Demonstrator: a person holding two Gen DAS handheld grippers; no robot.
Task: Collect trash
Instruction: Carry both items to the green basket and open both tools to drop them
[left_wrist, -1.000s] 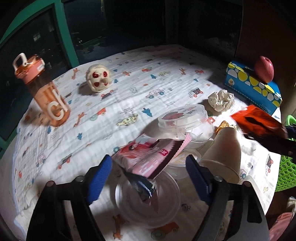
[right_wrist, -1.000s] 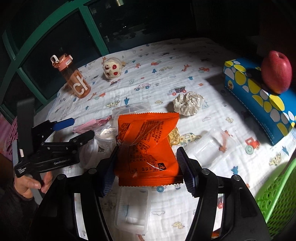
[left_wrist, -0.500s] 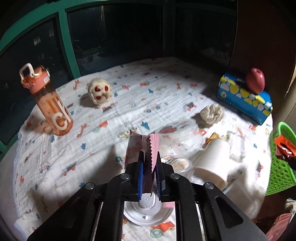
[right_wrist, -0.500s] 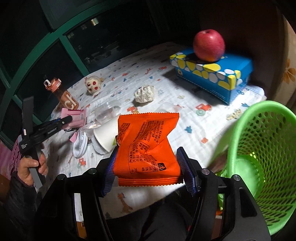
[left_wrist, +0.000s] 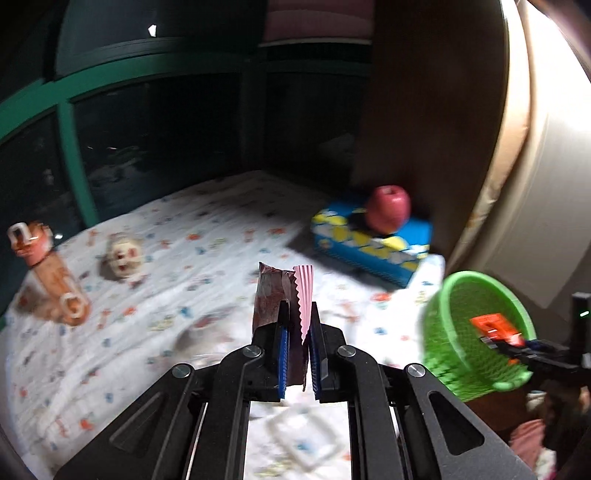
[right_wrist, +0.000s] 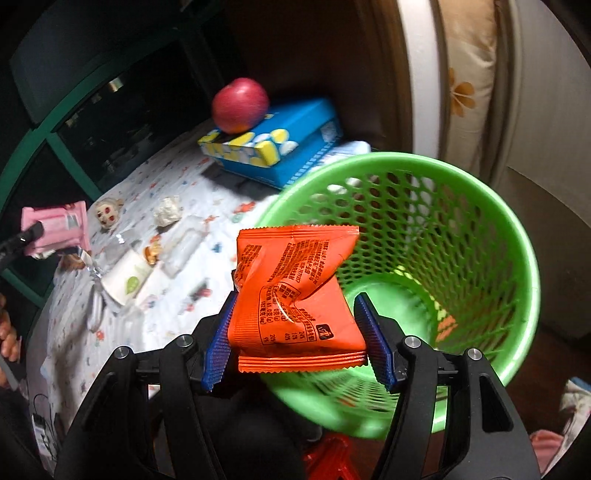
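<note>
My left gripper (left_wrist: 297, 354) is shut on a pink snack wrapper (left_wrist: 284, 299) and holds it upright above the table; the wrapper also shows in the right wrist view (right_wrist: 55, 229). My right gripper (right_wrist: 297, 343) is shut on an orange snack packet (right_wrist: 295, 299) and holds it over the near rim of a green mesh basket (right_wrist: 461, 236). In the left wrist view the basket (left_wrist: 461, 332) stands at the right, beyond the table's edge, with the orange packet (left_wrist: 495, 326) over it. A paper cup (right_wrist: 127, 278), clear plastic containers (right_wrist: 181, 247) and a crumpled tissue (right_wrist: 168, 210) lie on the table.
A blue tissue box (left_wrist: 373, 247) with a red apple (left_wrist: 389, 208) on it sits at the table's far right. An orange bottle (left_wrist: 48, 273) and a small skull toy (left_wrist: 122, 254) are at the far left. A patterned cloth (left_wrist: 207, 236) covers the table.
My left gripper has lifted the pink wrapper higher and swung right toward the basket. My right gripper has carried the orange packet from beside the basket to over its rim.
</note>
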